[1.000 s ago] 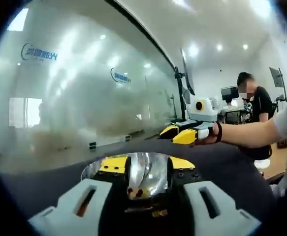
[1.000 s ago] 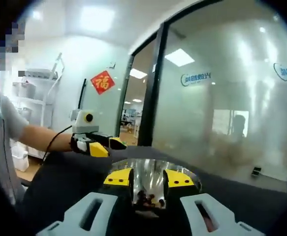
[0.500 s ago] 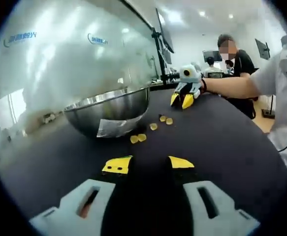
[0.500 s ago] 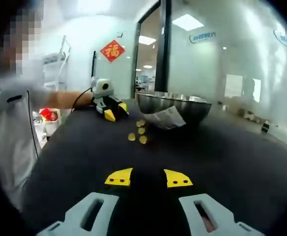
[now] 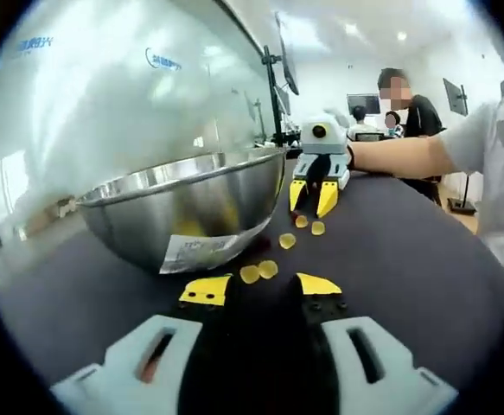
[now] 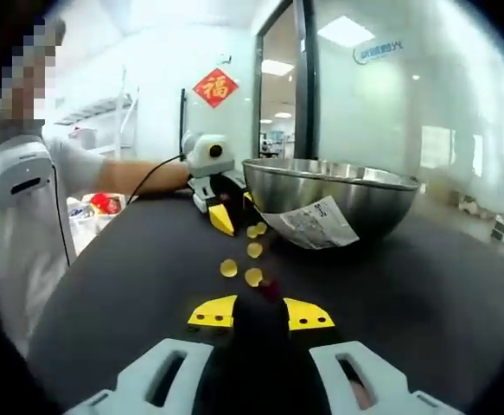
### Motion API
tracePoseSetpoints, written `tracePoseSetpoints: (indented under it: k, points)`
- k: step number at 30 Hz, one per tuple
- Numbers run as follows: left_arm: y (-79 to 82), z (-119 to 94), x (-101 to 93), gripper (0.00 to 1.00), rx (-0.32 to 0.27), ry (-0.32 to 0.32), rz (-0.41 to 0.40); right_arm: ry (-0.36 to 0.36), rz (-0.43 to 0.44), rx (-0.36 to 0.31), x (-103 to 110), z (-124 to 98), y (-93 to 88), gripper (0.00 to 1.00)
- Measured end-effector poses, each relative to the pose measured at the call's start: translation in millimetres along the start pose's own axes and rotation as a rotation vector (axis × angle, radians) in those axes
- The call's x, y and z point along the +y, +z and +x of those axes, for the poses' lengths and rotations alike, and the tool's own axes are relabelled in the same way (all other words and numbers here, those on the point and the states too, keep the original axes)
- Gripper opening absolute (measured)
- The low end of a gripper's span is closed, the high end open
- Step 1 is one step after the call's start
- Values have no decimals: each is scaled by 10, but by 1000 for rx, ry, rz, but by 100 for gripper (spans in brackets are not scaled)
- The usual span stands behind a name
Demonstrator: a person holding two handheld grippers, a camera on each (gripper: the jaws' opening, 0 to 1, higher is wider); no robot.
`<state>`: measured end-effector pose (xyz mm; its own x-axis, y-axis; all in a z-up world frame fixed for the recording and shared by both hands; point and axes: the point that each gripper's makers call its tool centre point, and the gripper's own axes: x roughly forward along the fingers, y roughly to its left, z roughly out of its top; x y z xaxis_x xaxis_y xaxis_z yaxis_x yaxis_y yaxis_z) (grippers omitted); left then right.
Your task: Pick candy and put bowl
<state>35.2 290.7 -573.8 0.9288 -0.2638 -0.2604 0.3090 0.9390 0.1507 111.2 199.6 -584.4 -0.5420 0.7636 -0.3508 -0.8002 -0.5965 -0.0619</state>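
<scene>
A steel bowl (image 5: 174,216) with a paper label stands on the black table (image 5: 407,259); the right gripper view has it at upper right (image 6: 347,194). Several flat yellow candies (image 5: 269,269) lie loose on the table beside it, in a short line (image 6: 253,277). My left gripper (image 5: 262,287) is open and empty, low over the table, with the two nearest candies just beyond its jaw tips. My right gripper (image 6: 260,313) is open too, with a candy and a small dark red piece (image 6: 270,289) just ahead. Each gripper faces the other across the candies: right (image 5: 312,206), left (image 6: 232,212).
A frosted glass wall (image 5: 105,95) runs behind the bowl. The person's forearm (image 5: 398,156) reaches in from the right. Other people sit at monitors (image 5: 411,108) in the back. A red paper sign (image 6: 215,86) hangs by the door, and shelving (image 6: 96,138) stands at left.
A second ago both grippers hung over the bowl's mouth. They have since come down to table height and drawn closer to the candies from opposite sides. The jaws stay open.
</scene>
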Motion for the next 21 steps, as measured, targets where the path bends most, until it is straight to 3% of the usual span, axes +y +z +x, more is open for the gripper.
tracePoseSetpoints:
  k: [9, 15, 21]
  points:
    - [15, 72, -28, 19, -16, -82, 13, 51, -20, -13, 16, 112, 40, 13]
    - [15, 67, -117, 10, -19, -129, 39, 90, -31, -21, 38, 172, 61, 10]
    - [21, 71, -146, 7, -25, -145, 59, 89, -46, -28, 56, 174, 62, 9]
